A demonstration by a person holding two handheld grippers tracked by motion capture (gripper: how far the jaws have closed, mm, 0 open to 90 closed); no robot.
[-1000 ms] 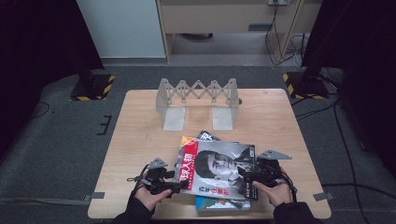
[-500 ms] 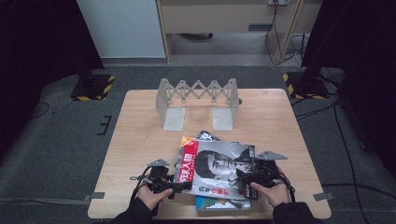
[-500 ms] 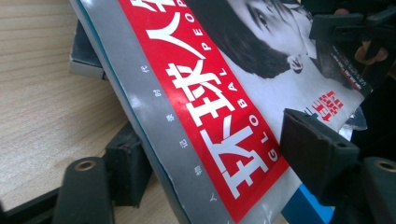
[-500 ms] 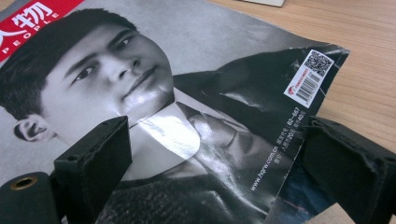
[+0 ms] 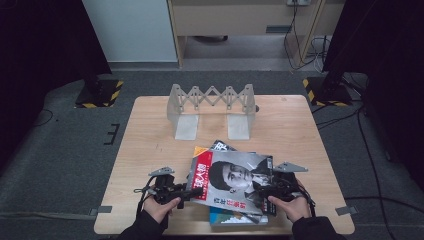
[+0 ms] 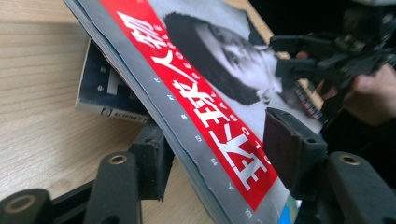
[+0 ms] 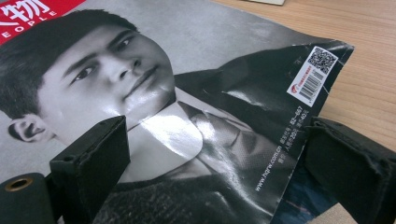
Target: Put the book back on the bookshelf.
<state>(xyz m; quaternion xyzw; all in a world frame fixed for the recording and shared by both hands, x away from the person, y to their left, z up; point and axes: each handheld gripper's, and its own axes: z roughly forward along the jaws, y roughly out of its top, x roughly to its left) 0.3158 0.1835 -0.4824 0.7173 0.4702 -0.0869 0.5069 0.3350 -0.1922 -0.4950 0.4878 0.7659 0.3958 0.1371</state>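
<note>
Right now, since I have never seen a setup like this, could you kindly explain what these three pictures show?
A person at a wooden table holds a hand-operated two-jaw gripper in each hand. One camera looks down from above; the others ride on each gripper.

On the table stand a grey folding rack and a small stack of magazines. The left gripper has just been closing around the top magazine, its spine edge between the jaws. The right gripper straddles the opposite edge, jaws open.

Soft, even overhead light falls on the table [image 5: 150,150], while the floor at the high view's left and right edges sinks into darkness. That view is slightly soft. Glare streaks the glossy magazine [image 7: 177,130] cover; close jaws blur.
</note>
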